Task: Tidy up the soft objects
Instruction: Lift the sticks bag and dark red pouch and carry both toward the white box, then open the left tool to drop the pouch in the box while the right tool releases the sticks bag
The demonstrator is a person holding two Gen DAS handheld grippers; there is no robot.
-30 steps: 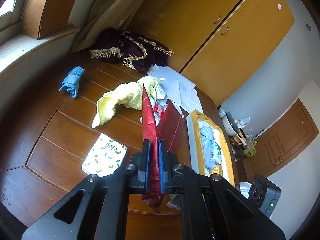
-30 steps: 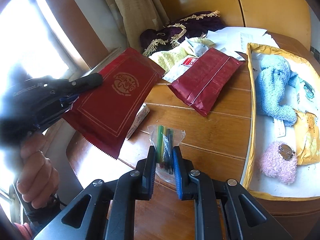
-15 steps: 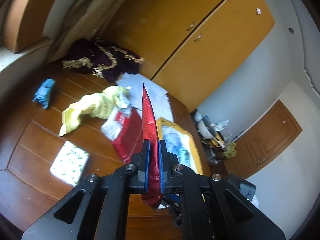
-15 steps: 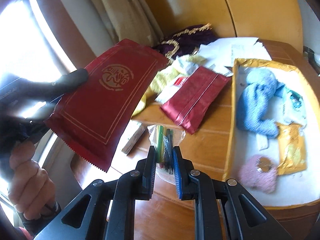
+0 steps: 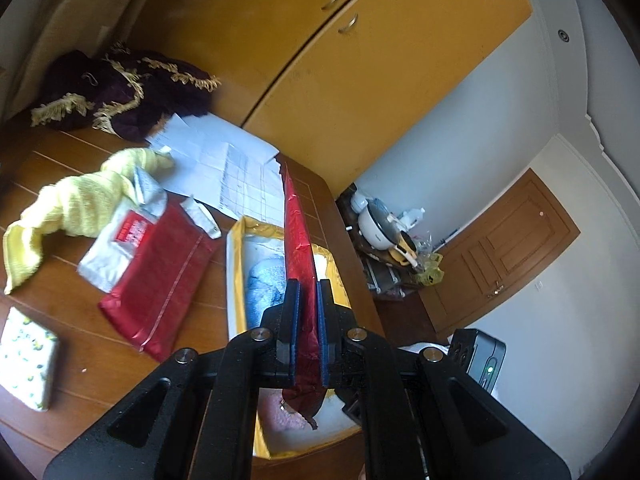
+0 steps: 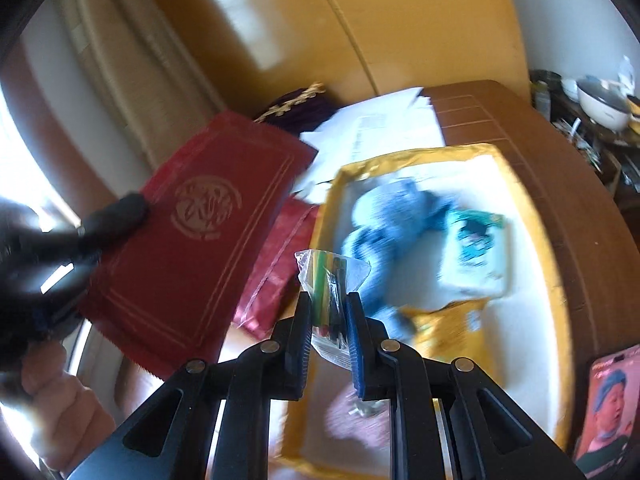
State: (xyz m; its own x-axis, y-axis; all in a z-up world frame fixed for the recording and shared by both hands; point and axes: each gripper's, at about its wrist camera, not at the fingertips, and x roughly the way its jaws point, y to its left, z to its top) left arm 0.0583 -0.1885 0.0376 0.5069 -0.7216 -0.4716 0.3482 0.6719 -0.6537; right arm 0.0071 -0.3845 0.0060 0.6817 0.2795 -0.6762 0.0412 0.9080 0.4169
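Right now my left gripper (image 5: 306, 320) is pinching a red foil packet (image 5: 298, 248) edge-on above the yellow-rimmed tray (image 5: 234, 280). My right gripper (image 6: 328, 320) is clamped on a clear bag of pens (image 6: 330, 280) over the same tray, whose blue plush toy (image 6: 396, 216) lies toward one o'clock. At nine o'clock in the left view, a second red packet (image 5: 160, 276) rests on the wooden table (image 5: 92, 344).
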